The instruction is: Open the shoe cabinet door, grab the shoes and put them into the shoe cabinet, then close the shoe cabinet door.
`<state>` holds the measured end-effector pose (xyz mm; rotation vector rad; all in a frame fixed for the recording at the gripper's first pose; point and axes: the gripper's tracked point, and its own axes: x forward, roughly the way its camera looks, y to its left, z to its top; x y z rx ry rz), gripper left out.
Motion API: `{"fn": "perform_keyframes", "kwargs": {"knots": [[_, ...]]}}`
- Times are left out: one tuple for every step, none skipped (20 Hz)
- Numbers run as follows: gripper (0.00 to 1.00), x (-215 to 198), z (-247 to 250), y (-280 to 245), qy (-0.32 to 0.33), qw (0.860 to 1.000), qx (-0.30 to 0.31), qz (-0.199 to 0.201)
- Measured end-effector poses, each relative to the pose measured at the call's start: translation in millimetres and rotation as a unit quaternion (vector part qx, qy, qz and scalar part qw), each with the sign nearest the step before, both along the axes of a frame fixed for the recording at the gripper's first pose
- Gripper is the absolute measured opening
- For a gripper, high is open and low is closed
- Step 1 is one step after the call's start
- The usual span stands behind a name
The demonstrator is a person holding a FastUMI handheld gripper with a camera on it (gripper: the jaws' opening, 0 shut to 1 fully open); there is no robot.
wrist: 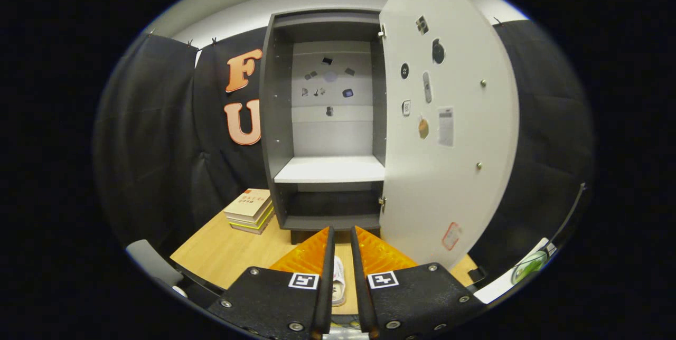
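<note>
The grey shoe cabinet point(278, 118) stands on the wooden table point(227, 255) straight ahead of my fingers. Its white door point(449, 171) is swung wide open to the right and carries several small stickers. Inside is a white shelf point(330, 169) with nothing on it, and a dark lower compartment point(332, 205) beneath. My gripper point(340, 234) is a short way in front of the cabinet's base, its fingers nearly together. A white shoe point(338, 279) sits in the narrow gap between them, pinched by both fingers; most of it is hidden.
A stack of books point(251, 210) lies on the table just left of the cabinet. A grey chair back point(153, 263) stands at the near left table corner. A white sheet with a green round item point(528, 268) lies to the right.
</note>
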<state>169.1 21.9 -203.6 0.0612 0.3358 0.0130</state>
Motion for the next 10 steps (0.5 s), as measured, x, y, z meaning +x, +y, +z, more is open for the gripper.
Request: {"fn": "perform_keyframes", "kwargs": {"knots": [[0.21, 1, -8, 5, 0.007, 1.0, 0.004, 0.0], [0.23, 3, -17, 8, 0.018, 1.0, 0.005, -0.001], [0.29, 4, -28, 14, 0.029, 1.0, 0.009, -0.002], [0.32, 5, -39, 19, 0.043, 0.999, 0.015, -0.002], [0.37, 5, -52, 26, 0.059, 0.998, 0.023, 0.001], [0.39, 4, -66, 31, 0.076, 0.997, 0.03, 0.006], [0.43, 4, -79, 36, 0.094, 0.995, 0.04, 0.01], [0.46, 5, -96, 41, 0.112, 0.992, 0.052, 0.012], [0.5, 9, -115, 48, 0.132, 0.989, 0.068, 0.015], [0.52, 11, -132, 53, 0.15, 0.985, 0.085, 0.017]]}}
